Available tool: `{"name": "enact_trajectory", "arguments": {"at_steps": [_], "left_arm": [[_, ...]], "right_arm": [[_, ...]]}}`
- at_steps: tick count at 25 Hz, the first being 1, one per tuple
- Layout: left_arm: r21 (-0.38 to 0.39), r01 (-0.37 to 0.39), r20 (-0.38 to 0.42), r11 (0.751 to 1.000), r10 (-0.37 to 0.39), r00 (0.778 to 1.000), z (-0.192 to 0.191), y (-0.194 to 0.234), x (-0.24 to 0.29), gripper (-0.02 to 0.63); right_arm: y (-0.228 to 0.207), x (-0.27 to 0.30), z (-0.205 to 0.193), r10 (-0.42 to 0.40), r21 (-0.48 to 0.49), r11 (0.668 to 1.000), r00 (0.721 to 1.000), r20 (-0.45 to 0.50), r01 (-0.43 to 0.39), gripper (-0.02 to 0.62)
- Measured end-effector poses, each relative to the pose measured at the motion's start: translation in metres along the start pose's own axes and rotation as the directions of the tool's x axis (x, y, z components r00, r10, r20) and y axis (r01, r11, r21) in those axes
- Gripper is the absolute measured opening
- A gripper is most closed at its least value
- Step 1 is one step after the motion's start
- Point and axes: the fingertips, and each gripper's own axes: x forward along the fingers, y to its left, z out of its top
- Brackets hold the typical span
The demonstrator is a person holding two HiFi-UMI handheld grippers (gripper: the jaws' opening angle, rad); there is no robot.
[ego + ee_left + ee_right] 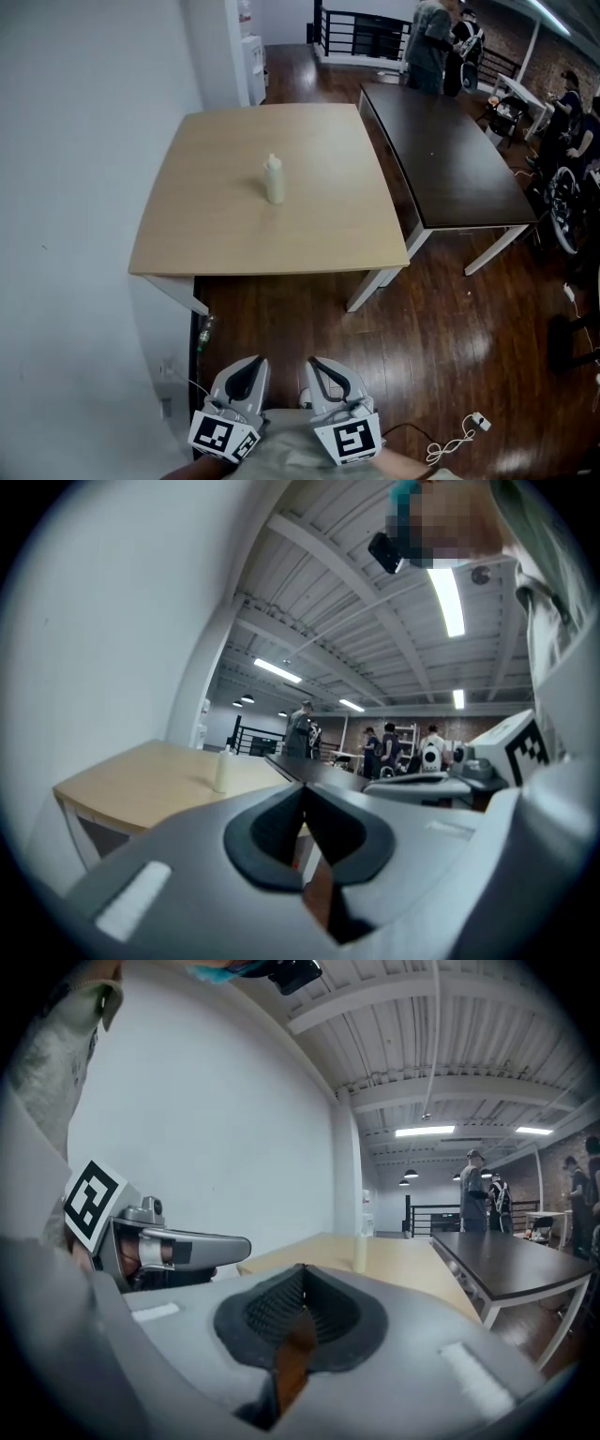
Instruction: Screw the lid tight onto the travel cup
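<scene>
Approach step, nothing gripped yet. Left gripper (251, 362) and right gripper (315, 362) both pressed together, empty, side by side. Cup (273, 183) upright on desk (216, 234), well ahead of both. Next, likely: step in, spread, steady cup, twist lid (272, 160).

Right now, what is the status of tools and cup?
Left tool and right tool shut, empty, short of light table. Travel cup upright on it, untouched. No obstacle seen.
</scene>
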Motion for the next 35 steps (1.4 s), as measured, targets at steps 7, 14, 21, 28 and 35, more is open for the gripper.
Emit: {"name": "enact_trajectory", "arguments": {"at_steps": [7,14,21,28,35], "left_arm": [[-0.049,0.01,-0.002,0.999,-0.01,1.0,0.002,-0.019,0.0,0.002],[-0.05,0.053,-0.006,0.997,-0.053,0.999,0.002,-0.037,0.002,0.002],[-0.034,0.13,-0.014,0.991,-0.13,0.991,0.003,-0.051,0.015,0.002],[-0.026,0.215,-0.03,0.976,-0.216,0.976,-0.001,-0.064,0.035,0.002],[0.005,0.221,-0.039,0.975,-0.221,0.974,-0.017,-0.053,0.043,0.002]], "right_arm": [[0.003,-0.011,-0.006,0.014,0.003,1.0,1.0,-0.011,-0.014,0.001],[0.001,-0.023,-0.004,-0.007,0.002,1.0,1.0,0.016,0.007,0.0],[-0.015,-0.034,-0.01,-0.093,0.029,0.995,0.996,-0.002,0.093,0.0],[-0.035,-0.039,-0.023,-0.156,0.063,0.985,0.987,-0.032,0.158,-0.002],[-0.041,-0.034,-0.029,-0.159,0.07,0.984,0.987,-0.037,0.162,-0.002]]}}
